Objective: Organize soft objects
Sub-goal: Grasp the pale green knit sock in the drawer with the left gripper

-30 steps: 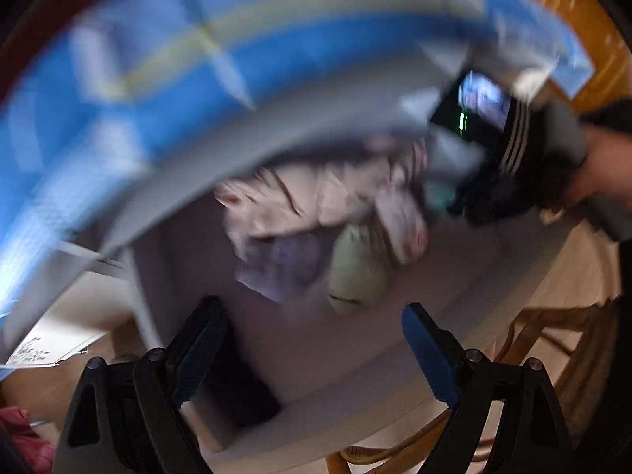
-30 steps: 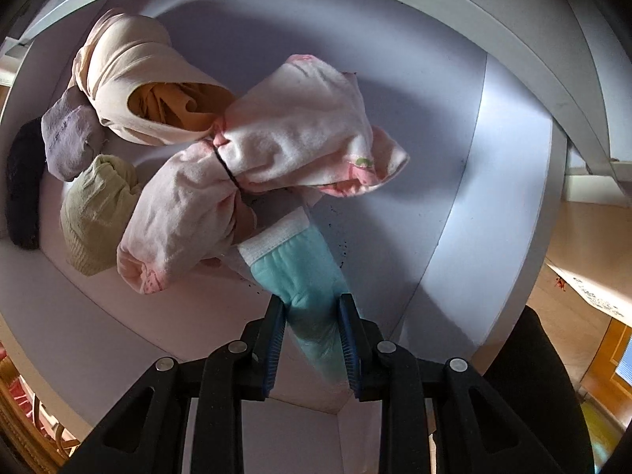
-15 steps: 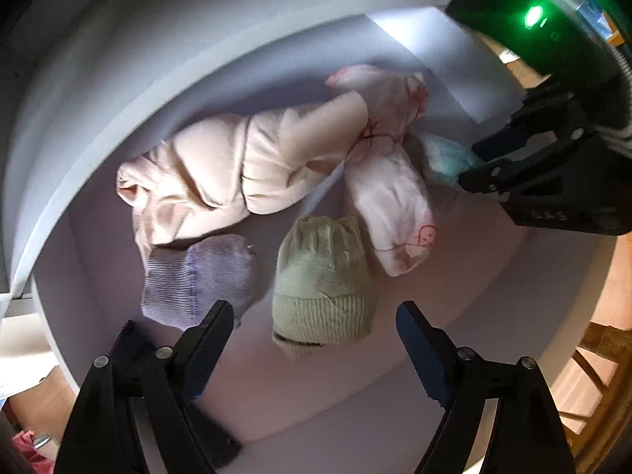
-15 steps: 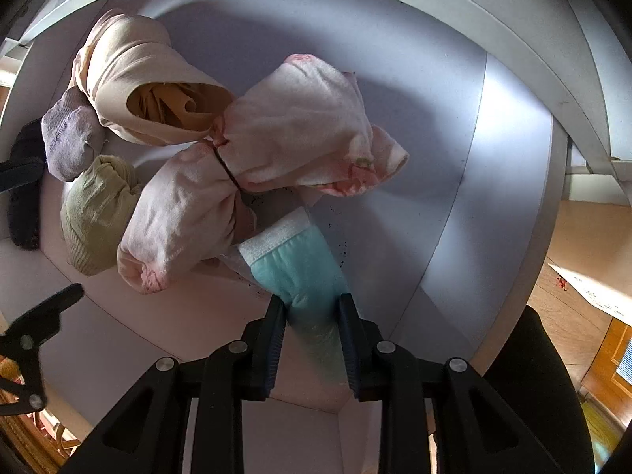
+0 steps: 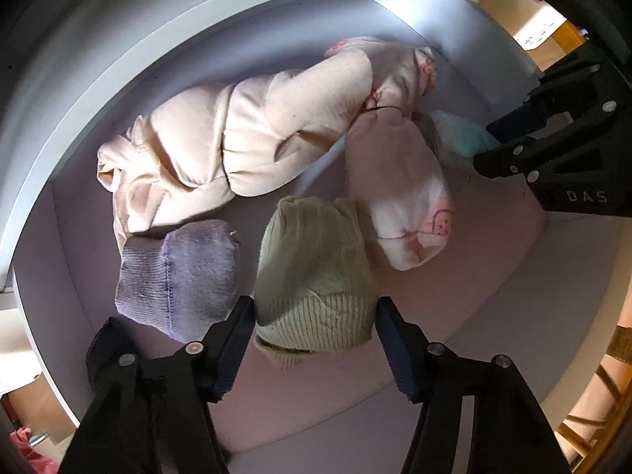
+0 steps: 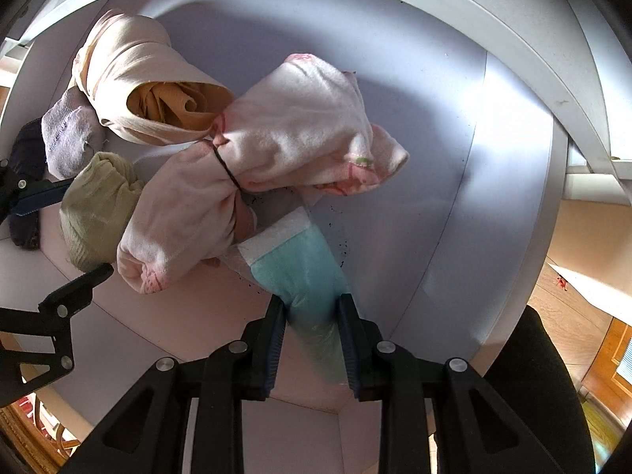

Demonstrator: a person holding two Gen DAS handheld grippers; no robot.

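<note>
A rolled green sock (image 5: 316, 276) lies on the floor of a white bin (image 5: 118, 59). My left gripper (image 5: 314, 335) points straight down over it. Its jaws are closing, with the green sock between the blue pads (image 5: 237, 331); the pads stand right at its sides without visibly squeezing it. My right gripper (image 6: 312, 335) is shut on a teal sock (image 6: 296, 268) with a white cuff, low inside the bin (image 6: 493, 118). The green sock (image 6: 94, 205) and the left gripper's fingers (image 6: 79, 284) show at the left edge of the right wrist view.
In the bin also lie a beige rolled garment (image 5: 221, 146), a pink sock pair (image 5: 403, 181) tied with a black band, a lilac sock (image 5: 181, 272) and a dark sock (image 5: 106, 339). The right gripper's body (image 5: 553, 138) stands close at the right. Wooden floor shows outside.
My left gripper has come down into the bin and its jaws have narrowed around the green sock. The right gripper holds still on the teal sock.
</note>
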